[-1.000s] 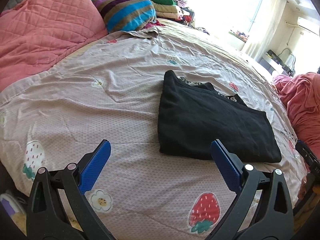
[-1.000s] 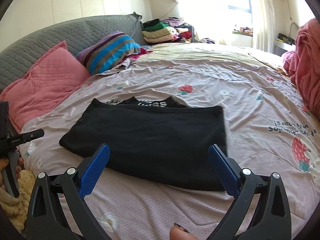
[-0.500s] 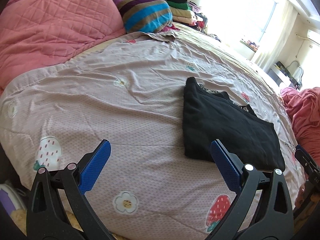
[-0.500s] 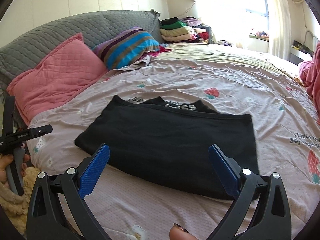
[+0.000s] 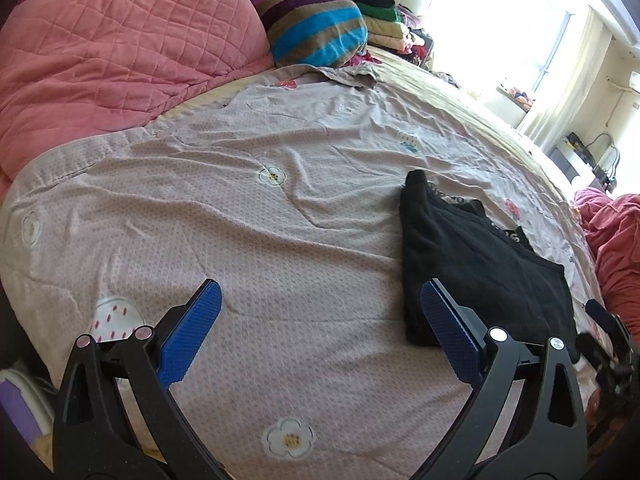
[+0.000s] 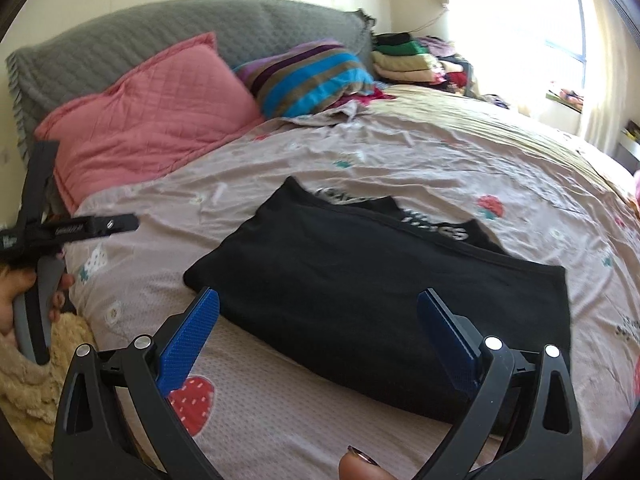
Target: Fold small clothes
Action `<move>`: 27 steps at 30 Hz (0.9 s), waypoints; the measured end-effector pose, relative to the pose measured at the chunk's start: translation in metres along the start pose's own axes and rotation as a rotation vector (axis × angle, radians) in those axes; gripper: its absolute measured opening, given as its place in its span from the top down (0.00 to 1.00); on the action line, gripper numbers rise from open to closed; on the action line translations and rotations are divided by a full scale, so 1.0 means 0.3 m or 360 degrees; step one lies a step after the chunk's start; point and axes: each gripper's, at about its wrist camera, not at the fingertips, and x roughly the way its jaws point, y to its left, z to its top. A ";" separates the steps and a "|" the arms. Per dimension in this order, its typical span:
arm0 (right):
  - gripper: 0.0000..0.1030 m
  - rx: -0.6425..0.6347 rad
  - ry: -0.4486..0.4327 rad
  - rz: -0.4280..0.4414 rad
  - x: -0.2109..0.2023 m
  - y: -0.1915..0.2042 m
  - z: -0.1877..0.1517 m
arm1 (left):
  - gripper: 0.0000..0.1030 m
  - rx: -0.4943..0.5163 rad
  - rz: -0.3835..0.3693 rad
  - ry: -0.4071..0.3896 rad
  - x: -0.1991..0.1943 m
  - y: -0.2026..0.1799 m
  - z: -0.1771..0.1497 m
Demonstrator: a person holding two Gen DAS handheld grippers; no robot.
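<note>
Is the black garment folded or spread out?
Folded: the black garment lies as a neat rectangle on the bedsheet, a lettered layer peeking from beneath.

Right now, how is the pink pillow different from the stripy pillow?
The pink pillow is one plain colour with quilted squares; the stripy pillow has purple, blue and brown bands. The pink pillow looks bigger and flatter, the stripy pillow smaller and puffier. The stripy pillow sits nearer the clothes pile. Both lean on the grey headboard.

Home bedroom: bed (image 5: 280, 240), pillows (image 6: 152, 120).
</note>
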 end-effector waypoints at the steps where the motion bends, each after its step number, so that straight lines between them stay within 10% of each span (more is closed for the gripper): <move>1: 0.04 -0.0021 0.0016 0.0013 0.019 0.018 0.001 | 0.09 0.0005 -0.0002 0.0007 0.012 -0.001 0.008; 27: 0.04 -0.0706 0.0220 -0.0308 0.398 0.290 -0.075 | 0.09 0.0414 0.0087 0.0230 0.365 -0.228 0.212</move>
